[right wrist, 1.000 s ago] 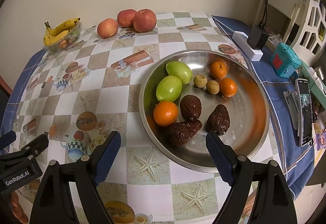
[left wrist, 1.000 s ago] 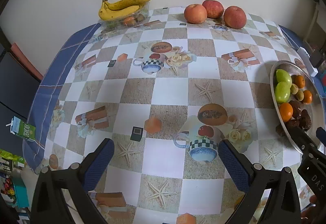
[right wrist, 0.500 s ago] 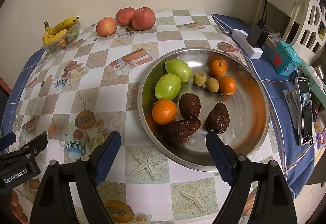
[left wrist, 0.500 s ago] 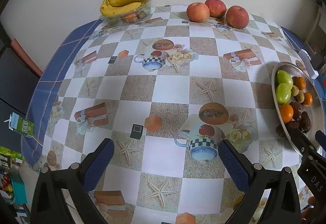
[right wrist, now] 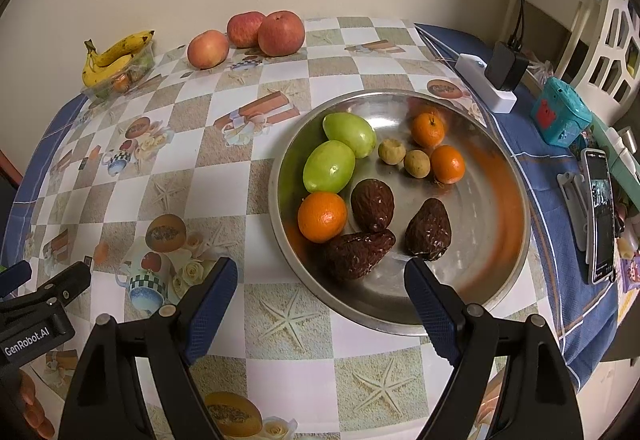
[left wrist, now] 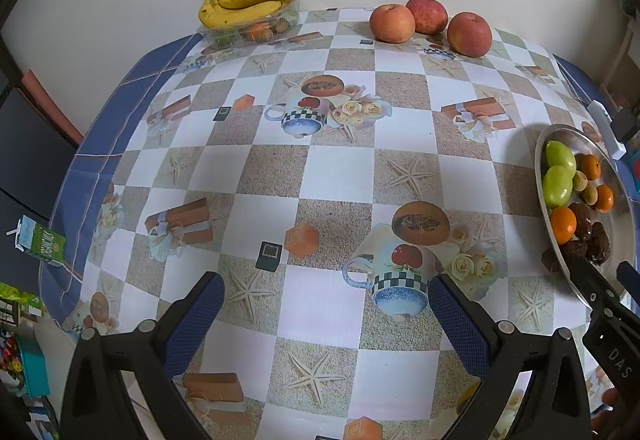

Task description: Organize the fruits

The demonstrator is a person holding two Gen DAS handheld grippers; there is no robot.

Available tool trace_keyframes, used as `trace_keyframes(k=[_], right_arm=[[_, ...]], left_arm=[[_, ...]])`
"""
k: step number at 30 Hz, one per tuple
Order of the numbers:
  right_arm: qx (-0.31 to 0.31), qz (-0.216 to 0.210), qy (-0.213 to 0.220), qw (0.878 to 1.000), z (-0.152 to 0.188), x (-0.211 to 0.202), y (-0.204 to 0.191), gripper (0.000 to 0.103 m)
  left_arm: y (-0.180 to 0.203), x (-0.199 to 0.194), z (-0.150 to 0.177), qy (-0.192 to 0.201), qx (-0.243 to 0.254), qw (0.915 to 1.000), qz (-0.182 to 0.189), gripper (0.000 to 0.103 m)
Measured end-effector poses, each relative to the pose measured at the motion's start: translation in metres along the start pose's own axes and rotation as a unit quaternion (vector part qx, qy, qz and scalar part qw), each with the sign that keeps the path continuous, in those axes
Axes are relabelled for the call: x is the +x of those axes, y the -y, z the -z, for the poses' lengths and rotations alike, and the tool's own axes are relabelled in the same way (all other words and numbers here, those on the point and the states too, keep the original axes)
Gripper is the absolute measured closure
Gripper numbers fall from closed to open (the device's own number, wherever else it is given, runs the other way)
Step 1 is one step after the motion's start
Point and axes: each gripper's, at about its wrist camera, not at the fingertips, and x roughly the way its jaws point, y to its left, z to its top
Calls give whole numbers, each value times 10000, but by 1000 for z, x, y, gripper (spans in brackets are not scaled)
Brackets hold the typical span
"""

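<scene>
Fingers of the left gripper stand wide apart and hold nothing, above bare desk. In the last second this view has pulled back a little and tilted up: the bananas in their clear tray and the 3 apples far ahead now sit lower in it. Fingers of the right gripper are also spread and empty; the steel plate just ahead of them, with 2 green fruits, 3 oranges, 2 small yellow fruits and 3 brown fruits, has hardly shifted. No fruit has moved, so the sorting looks unchanged.
</scene>
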Motion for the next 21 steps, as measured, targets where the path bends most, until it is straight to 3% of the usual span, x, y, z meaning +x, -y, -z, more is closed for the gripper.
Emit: trace_keyframes(k=[21], right_arm=[[1,3,-14,10000,0,1,-1,17]], left_arm=[[-1,1,0,-23,-51,10000,10,0]])
